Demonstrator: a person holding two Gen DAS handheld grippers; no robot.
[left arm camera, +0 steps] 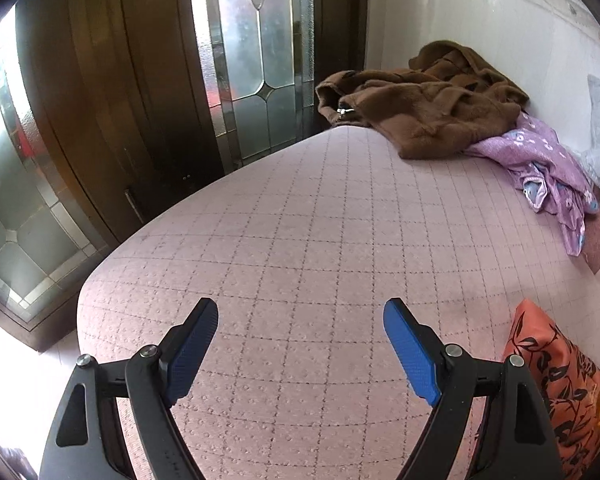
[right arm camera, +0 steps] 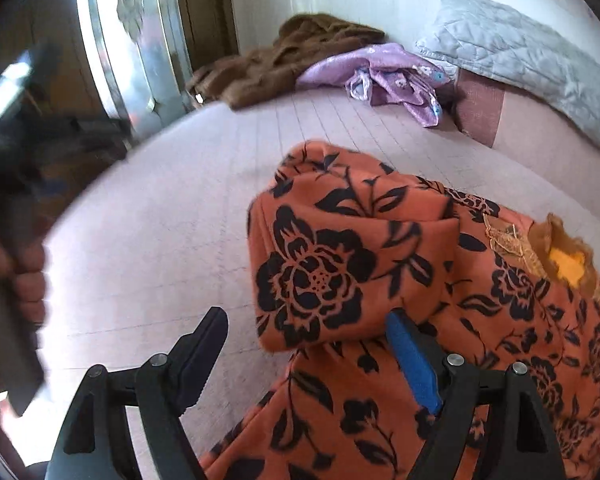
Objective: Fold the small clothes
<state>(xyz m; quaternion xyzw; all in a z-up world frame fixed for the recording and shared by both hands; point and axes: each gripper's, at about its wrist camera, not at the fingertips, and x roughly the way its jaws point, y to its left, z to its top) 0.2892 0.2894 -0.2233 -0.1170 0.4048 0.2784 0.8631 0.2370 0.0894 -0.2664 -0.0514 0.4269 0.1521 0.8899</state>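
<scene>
Left wrist view: the left gripper is held wide open, nothing gripped, over the pink quilted bed; the orange floral garment is seen just beyond its right finger.

Right wrist view: the right gripper is spread wide, nothing clamped; the orange floral garment is draped over its right finger.

I am in a home, in a bedroom: below me lies a bed under a pink quilted cover with a stitched grid, set against a white wall. A brown coat, a purple flowered garment and an orange dress with black flowers lie on it, and a grey quilted pillow leans at the wall. Beside the bed stands a dark wooden door with leaded glass panes.
</scene>
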